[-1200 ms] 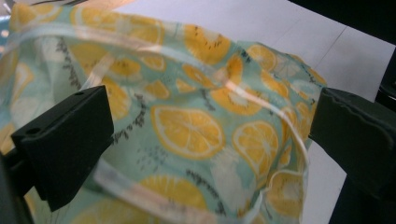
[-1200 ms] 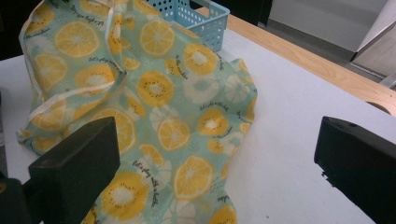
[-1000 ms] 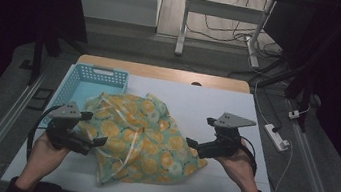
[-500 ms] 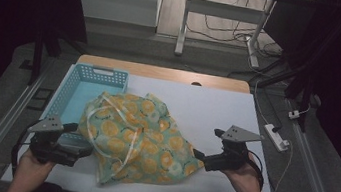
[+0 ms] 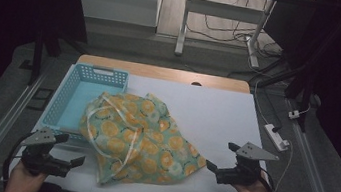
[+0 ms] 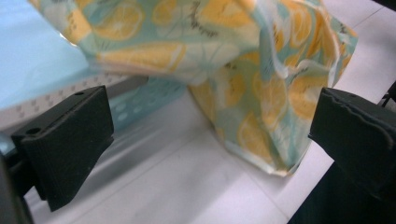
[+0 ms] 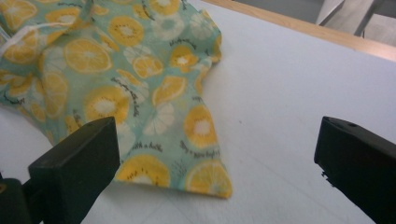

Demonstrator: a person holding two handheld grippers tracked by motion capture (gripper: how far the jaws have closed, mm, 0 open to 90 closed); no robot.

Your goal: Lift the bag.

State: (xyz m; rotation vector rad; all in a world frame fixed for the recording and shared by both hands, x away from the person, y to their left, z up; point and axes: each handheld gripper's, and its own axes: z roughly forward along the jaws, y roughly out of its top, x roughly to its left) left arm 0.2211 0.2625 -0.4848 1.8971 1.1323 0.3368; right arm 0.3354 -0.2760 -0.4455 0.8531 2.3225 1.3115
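Your left gripper [image 5: 68, 160] is hanging open and empty at the table's near edge, just short of the cloth [image 5: 139, 139]. The cloth is lying crumpled mid-table, its left part draping over the basket [image 5: 65, 94] rim. Pulling there could be dragging the basket along. Your right gripper [image 5: 218, 158] is sitting open too, beside the cloth's right corner.

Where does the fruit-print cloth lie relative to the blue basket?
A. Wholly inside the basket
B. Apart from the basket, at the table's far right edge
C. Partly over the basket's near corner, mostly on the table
C: the cloth drapes over the basket's near right corner and spreads onto the white table.
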